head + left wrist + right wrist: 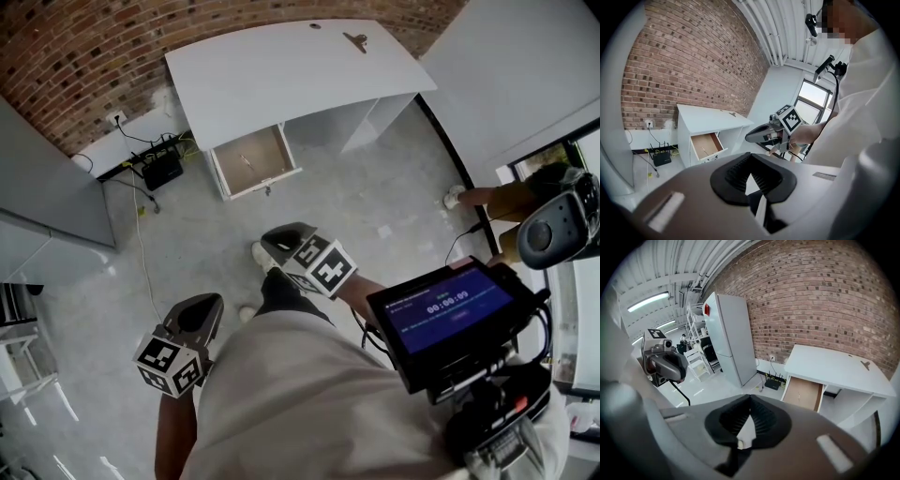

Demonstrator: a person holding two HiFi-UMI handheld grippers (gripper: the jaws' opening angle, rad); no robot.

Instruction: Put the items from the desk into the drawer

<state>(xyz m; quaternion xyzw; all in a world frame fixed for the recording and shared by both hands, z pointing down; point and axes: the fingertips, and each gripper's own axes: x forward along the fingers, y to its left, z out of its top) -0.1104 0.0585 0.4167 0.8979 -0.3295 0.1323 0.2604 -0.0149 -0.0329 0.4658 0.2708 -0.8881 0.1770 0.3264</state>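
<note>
I stand well back from the white desk (281,70), with nothing picked up yet; my left gripper (197,314) and right gripper (284,242) are both clenched on nothing; a small dark item (355,40) lies on the desktop, and the drawer (253,159) is open below; next, I judge, I must walk in and part the jaws; grey floor (375,197), brick wall (75,56).
</note>
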